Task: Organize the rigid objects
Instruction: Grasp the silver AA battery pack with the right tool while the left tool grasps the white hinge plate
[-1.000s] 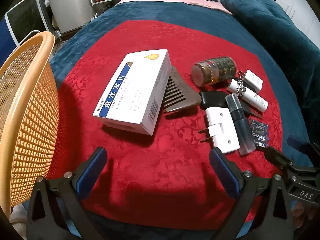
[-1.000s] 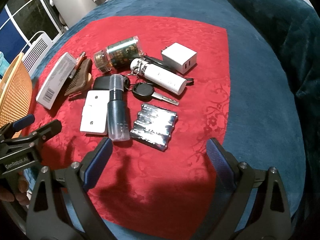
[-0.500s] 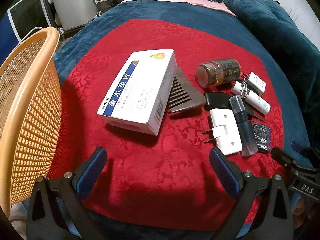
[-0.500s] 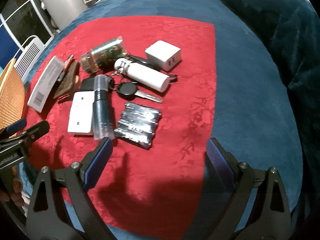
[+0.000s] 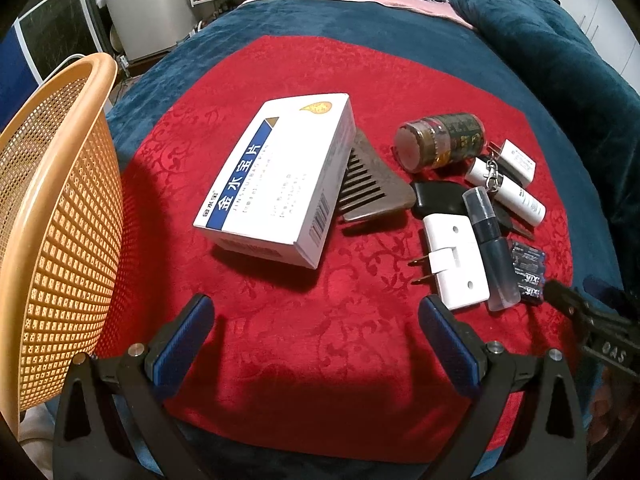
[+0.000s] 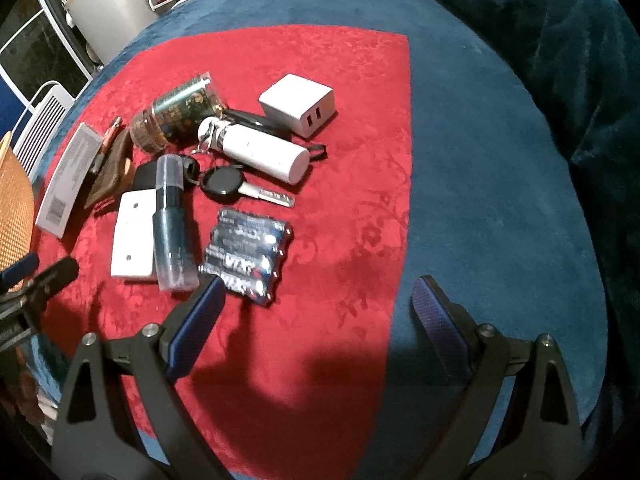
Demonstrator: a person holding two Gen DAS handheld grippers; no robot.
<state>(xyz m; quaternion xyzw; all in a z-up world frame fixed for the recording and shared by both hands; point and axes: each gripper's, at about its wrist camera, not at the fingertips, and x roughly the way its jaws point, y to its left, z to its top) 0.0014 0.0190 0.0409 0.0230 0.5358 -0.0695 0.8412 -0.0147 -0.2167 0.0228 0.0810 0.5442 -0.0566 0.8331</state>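
On a red cloth (image 5: pixel 304 312) lie a white and blue medicine box (image 5: pixel 276 180), a wooden comb (image 5: pixel 368 188), a small jar (image 5: pixel 440 140), a white plug adapter (image 5: pixel 456 260), a dark spray bottle (image 6: pixel 172 220), a battery pack (image 6: pixel 248 256), a key (image 6: pixel 236 184), a white tube (image 6: pixel 260 152) and a white USB charger (image 6: pixel 298 104). My left gripper (image 5: pixel 316 336) is open and empty, in front of the box. My right gripper (image 6: pixel 316 312) is open and empty, its left finger beside the battery pack.
An orange mesh basket (image 5: pixel 52 216) stands at the left edge of the cloth. The cloth lies on a blue bedspread (image 6: pixel 480 160). A folded blue blanket (image 5: pixel 560 52) is heaped at the right. A white appliance (image 5: pixel 140 12) stands beyond the bed.
Both grippers have shifted slightly; the right view has swung to the right, so the objects sit further left in it. Nothing on the cloth has moved. Both grippers stay open.
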